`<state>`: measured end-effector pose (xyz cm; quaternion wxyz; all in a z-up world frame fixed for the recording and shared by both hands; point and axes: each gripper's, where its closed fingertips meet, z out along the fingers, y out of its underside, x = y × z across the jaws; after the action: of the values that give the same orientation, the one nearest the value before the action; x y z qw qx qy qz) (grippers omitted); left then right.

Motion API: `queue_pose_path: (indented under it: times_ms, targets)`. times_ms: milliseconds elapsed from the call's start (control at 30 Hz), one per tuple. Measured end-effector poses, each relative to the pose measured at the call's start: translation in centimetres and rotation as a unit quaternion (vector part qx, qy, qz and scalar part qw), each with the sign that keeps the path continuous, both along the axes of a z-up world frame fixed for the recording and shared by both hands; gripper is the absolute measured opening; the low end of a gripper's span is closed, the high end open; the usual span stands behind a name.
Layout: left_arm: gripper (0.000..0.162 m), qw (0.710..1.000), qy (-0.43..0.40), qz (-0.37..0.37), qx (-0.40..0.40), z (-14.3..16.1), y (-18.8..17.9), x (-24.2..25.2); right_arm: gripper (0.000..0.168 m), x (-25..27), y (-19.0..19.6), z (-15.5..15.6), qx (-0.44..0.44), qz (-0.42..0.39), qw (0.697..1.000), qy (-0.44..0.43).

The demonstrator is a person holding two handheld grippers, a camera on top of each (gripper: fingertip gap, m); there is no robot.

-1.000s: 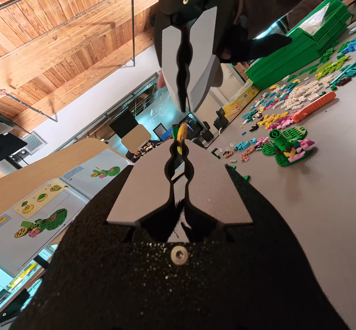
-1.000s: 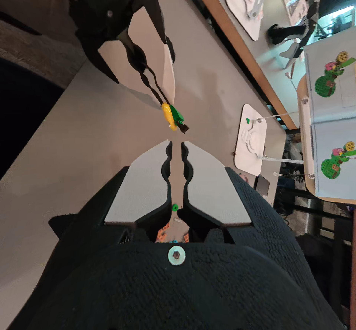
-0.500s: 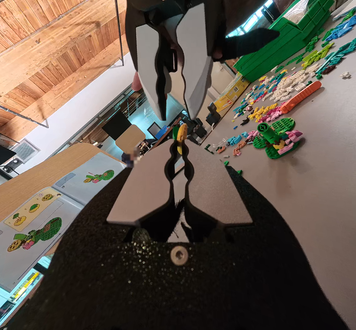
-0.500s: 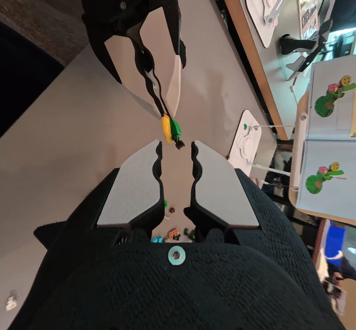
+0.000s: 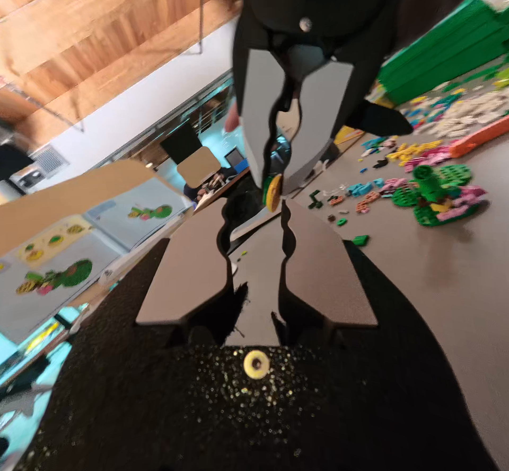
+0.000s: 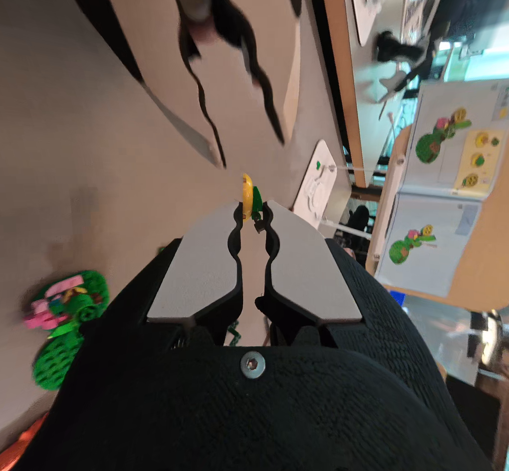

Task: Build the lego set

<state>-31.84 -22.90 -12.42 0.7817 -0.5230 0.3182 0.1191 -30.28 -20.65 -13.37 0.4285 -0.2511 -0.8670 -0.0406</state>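
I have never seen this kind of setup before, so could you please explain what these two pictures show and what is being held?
There is no robot here. A person holds a hand-operated claw in each hand, and each claw carries a wide-angle camera that looks forward along its two grey fingers. One picture comes from the left claw, the other from the right claw, and each claw also appears at the top of the other's picture.

The right claw is shut on a small yellow and green piece. The left claw is open and holds nothing.

On the grey table lie loose bricks in many colours and a half-built green model. An open instruction booklet stands propped to one side.
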Motion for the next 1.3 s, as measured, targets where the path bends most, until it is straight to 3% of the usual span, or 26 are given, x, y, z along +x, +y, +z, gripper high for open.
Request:
queue_pose_path:
  times_ms: [167, 367, 533, 633, 800, 967, 1300]
  targets:
    - [0.011, 0.992, -0.029, 0.119, 0.032, 1.0, 0.3, -4.8, 0.012, -1.8, 6.5, -4.3, 0.020, -0.082, 0.996, -0.021]
    - [0.001, 0.967, -0.011, 0.247, 0.054, 1.4, 0.0, -8.8, 0.012, -5.2, 8.3, -8.2, 0.084, -0.070, 0.993, -0.034]
    - [0.003, 0.961, -0.078, 0.256, 0.070, 2.3, -0.7, -10.3, 0.011, -6.8, 9.1, -9.1, 0.166, -0.030, 0.985, -0.021]
    - [0.004, 0.958, -0.097, 0.263, 0.067, 2.3, -0.8, -11.0, 0.012, -6.6, 9.0, -10.3, 0.167, -0.015, 0.985, -0.045]
    - [0.002, 0.956, -0.130, 0.257, 0.062, 2.3, -0.9, -11.6, 0.013, -6.3, 8.1, -11.2, 0.125, -0.005, 0.989, -0.075]
    - [0.001, 0.957, -0.126, 0.254, 0.061, 2.2, -0.8, -11.4, 0.026, -6.1, 7.4, -11.7, 0.078, -0.009, 0.990, -0.121]
    - [0.000, 0.956, -0.137, 0.251, 0.060, 2.1, -0.7, -11.6, 0.043, -5.2, 7.0, -8.5, 0.021, 0.032, 0.990, -0.137]
